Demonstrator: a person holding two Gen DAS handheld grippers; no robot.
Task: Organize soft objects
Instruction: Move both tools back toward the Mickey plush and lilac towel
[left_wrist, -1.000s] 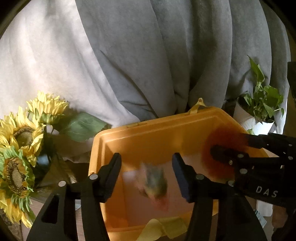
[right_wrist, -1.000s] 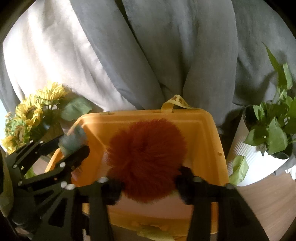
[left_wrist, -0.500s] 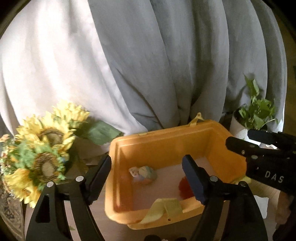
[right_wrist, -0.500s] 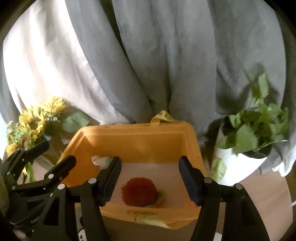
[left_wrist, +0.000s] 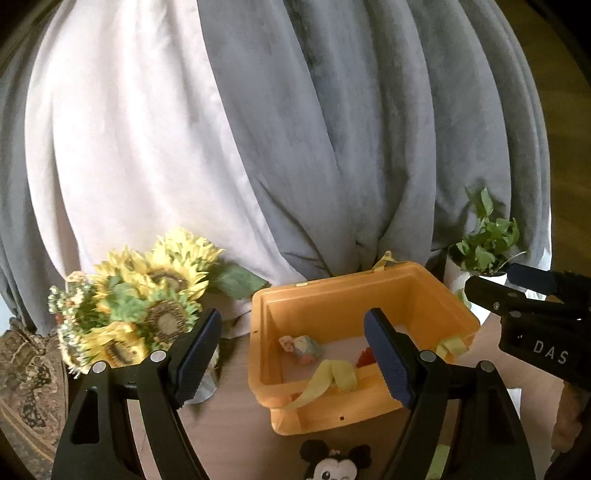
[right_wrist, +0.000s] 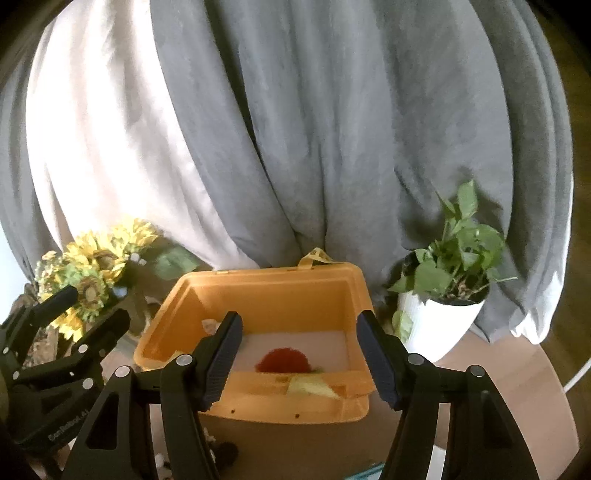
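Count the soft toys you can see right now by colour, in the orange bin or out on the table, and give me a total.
Red fluffy pom-pom, in the orange bin: 1
Pastel multicoloured soft toy, in the bin: 1
Black and white mouse plush, on the table in front of the bin: 1
Total: 3

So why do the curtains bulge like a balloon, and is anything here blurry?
Fisheye lenses bend both views, so the curtain folds bow outward and the corners go black. Left wrist view: the sunflowers look smeared, while the orange bin is sharper. Right wrist view: the white curtain glares brightly and the potted plant is soft.
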